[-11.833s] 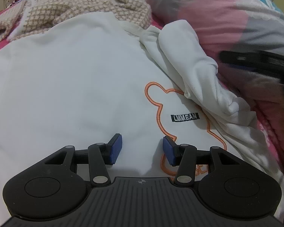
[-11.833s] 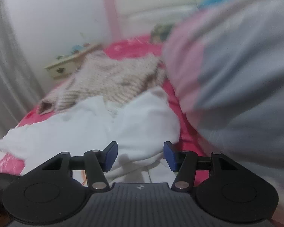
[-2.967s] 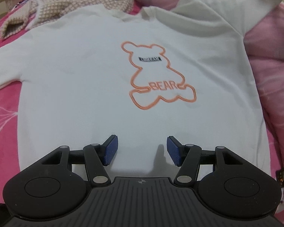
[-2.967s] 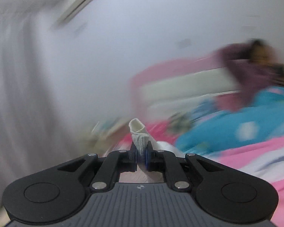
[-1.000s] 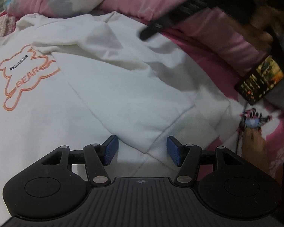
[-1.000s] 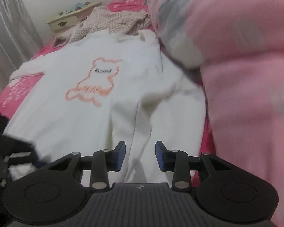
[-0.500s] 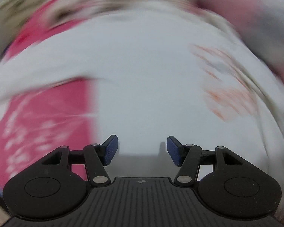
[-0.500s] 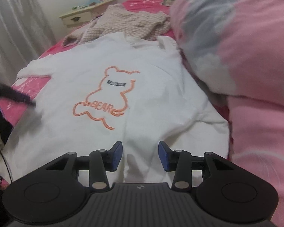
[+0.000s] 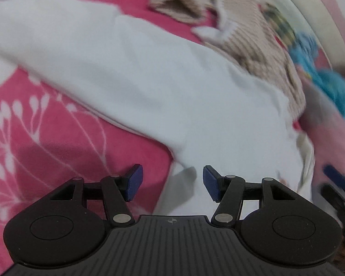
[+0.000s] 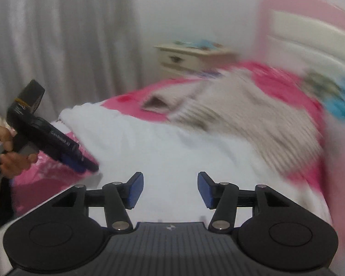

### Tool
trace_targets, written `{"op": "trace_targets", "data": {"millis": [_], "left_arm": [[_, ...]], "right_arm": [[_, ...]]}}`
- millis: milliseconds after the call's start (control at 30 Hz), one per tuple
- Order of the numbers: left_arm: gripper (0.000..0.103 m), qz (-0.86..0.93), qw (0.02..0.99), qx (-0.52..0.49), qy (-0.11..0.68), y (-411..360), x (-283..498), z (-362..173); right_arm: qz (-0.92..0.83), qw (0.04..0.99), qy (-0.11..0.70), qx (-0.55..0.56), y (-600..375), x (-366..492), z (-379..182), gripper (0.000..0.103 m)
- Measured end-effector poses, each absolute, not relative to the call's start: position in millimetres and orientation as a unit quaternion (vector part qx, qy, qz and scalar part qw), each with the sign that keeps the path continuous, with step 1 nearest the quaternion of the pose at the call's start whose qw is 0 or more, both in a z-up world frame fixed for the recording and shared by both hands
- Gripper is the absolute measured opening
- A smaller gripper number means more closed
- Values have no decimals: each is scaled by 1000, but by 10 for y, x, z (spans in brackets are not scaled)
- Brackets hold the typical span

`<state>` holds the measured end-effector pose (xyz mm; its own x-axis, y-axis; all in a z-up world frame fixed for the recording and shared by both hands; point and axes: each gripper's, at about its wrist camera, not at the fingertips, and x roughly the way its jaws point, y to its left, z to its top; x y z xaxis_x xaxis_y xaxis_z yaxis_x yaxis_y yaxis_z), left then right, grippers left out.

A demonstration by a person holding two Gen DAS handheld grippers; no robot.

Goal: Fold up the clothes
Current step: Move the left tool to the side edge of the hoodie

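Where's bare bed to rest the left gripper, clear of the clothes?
Bare pink sheet lies below the white sweatshirt's sleeve, beside the left gripper. Further up the bed it is crowded: beige knit sweater, then bedding.

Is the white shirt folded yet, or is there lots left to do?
Not yet. The white shirt lies spread on the pink bed, one sleeve stretched out flat. Both grippers are empty: the left gripper hovers open by the sleeve's underarm, and the right gripper is opening over the shirt. No finished fold shows in these views. The beige sweater behind is untouched.
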<state>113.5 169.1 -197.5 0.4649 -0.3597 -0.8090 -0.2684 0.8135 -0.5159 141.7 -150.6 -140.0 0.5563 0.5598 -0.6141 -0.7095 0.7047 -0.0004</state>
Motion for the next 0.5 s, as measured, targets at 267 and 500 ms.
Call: {"op": "trace_targets", "data": {"millis": [267,500], "left_arm": [[58,-79,808,-327,484,1691,1200,-2096],[42,-107,808,-305,493,1568,1334,-2160]], "right_arm": [[408,830,301,-231,-423,2406,-1859,57],[406,803,370,-233,-173,2826,-2133,41]]}}
